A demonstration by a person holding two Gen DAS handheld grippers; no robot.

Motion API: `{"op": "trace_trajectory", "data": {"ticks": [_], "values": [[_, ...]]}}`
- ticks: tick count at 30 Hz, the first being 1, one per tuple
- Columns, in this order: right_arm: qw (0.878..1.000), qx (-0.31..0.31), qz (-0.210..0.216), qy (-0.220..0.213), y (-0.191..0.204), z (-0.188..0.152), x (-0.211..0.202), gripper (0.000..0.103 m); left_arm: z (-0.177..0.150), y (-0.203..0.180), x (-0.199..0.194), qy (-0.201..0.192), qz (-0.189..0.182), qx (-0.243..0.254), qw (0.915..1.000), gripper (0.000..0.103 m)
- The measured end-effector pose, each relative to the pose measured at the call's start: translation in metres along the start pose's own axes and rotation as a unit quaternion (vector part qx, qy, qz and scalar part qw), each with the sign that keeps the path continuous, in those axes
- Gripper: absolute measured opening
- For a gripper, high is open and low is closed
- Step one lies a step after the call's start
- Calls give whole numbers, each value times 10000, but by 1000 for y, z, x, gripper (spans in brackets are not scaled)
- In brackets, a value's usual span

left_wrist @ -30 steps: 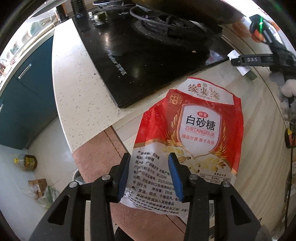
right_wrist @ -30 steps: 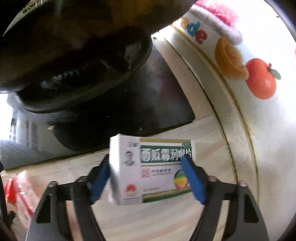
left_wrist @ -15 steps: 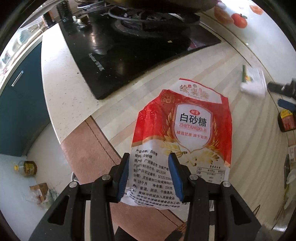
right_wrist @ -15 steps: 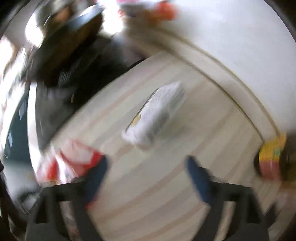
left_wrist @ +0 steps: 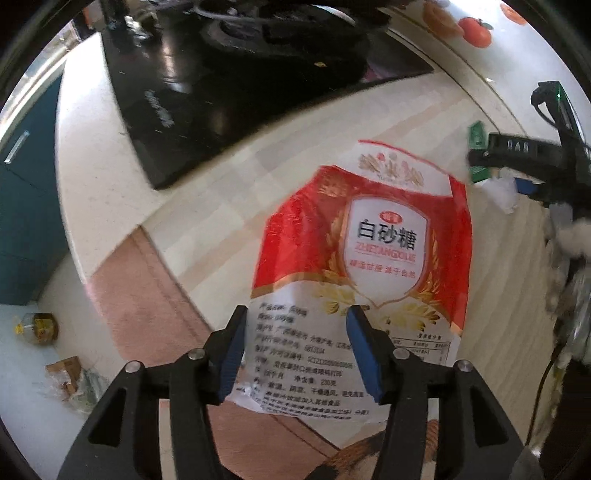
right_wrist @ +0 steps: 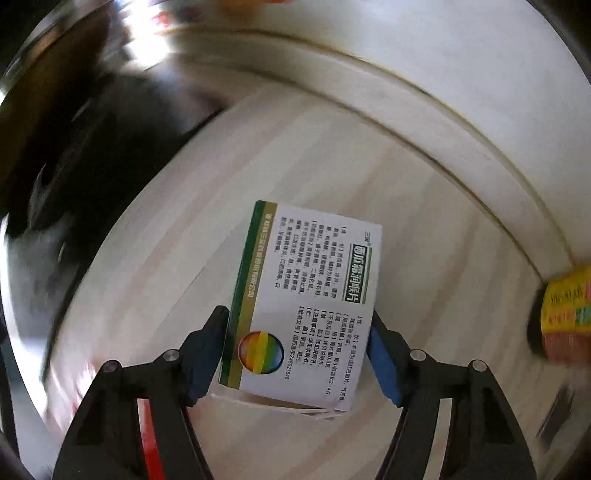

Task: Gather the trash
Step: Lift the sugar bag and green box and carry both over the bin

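A red and white sugar bag (left_wrist: 369,266) lies flat on the pale wood-pattern counter (left_wrist: 229,206). My left gripper (left_wrist: 295,350) hovers over the bag's lower printed part, jaws apart, gripping nothing. My right gripper (right_wrist: 297,354) is shut on a white and green medicine box (right_wrist: 306,295), one blue pad on each long side, just above the counter (right_wrist: 295,166). In the left wrist view the right gripper (left_wrist: 517,151) shows at the far right with the box (left_wrist: 478,153) partly hidden behind it.
A black gas hob (left_wrist: 229,81) with a dark pan takes up the back. A pink mat (left_wrist: 147,295) lies at the counter's front edge. The white wall with fruit stickers (left_wrist: 476,31) runs along the right. A yellow-labelled jar (right_wrist: 565,314) stands near the wall.
The right gripper let the box lie on the counter half a second ago and now grips it again, turned lengthwise. The left gripper's view shifted slightly over the bag.
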State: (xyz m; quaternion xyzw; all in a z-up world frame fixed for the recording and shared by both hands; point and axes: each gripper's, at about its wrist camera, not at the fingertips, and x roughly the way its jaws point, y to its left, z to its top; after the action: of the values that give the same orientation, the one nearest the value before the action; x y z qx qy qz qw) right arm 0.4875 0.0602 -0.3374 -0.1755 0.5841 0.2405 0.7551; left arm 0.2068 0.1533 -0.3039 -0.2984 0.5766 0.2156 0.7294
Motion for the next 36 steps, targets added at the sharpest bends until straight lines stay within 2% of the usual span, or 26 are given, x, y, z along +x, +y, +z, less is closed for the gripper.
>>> {"op": "trace_trajectory", "data": {"ticks": [4, 7, 10, 12, 14, 16, 17, 18, 19, 21, 25, 29, 34, 36], "values": [[9975, -253, 648, 130, 0, -47, -21, 72, 1, -2, 5, 134, -277, 96, 9995, 57], [9950, -229, 929, 299, -7, -86, -29, 72, 4, -1, 5, 176, -439, 90, 9988, 58], [9932, -245, 1051, 440, -7, -112, -27, 72, 9, 0, 7, 259, -668, 65, 9974, 59], [9944, -382, 926, 334, 0, -124, -27, 72, 13, -3, 10, 389, -970, 38, 9945, 59], [9945, -327, 945, 324, 0, -126, -24, 72, 13, -5, 11, 477, -1142, -3, 9923, 59], [9942, -266, 992, 326, 0, -124, -22, 72, 13, -6, 9, 407, -1278, -28, 9910, 56], [9939, -246, 1024, 333, -1, -125, -22, 72, 11, -6, 5, 310, -1334, -55, 9906, 52], [9933, -217, 1079, 347, -1, -119, -22, 72, 11, -6, 1, 184, -1378, -47, 9903, 28], [9935, -192, 1068, 349, -4, -119, -21, 72, 9, -5, -2, 128, -1359, -9, 9906, 10], [9933, -158, 1086, 362, -2, -114, -20, 72, 9, -3, -9, 56, -1462, -16, 9892, 8], [9910, 140, 1296, 299, -5, -113, -29, 71, 7, 1, -33, -310, -1326, 118, 9906, 7], [9909, 220, 1330, 48, -15, -116, -61, 71, -1, 7, -67, -797, -960, 325, 9916, 6], [9900, -38, 1370, -332, 6, -120, -106, 71, -19, 36, -115, -1323, -666, 285, 9886, 6], [9882, -167, 1453, -451, 27, -125, -124, 71, -30, 53, -134, -1504, -567, 177, 9868, 5]]}}
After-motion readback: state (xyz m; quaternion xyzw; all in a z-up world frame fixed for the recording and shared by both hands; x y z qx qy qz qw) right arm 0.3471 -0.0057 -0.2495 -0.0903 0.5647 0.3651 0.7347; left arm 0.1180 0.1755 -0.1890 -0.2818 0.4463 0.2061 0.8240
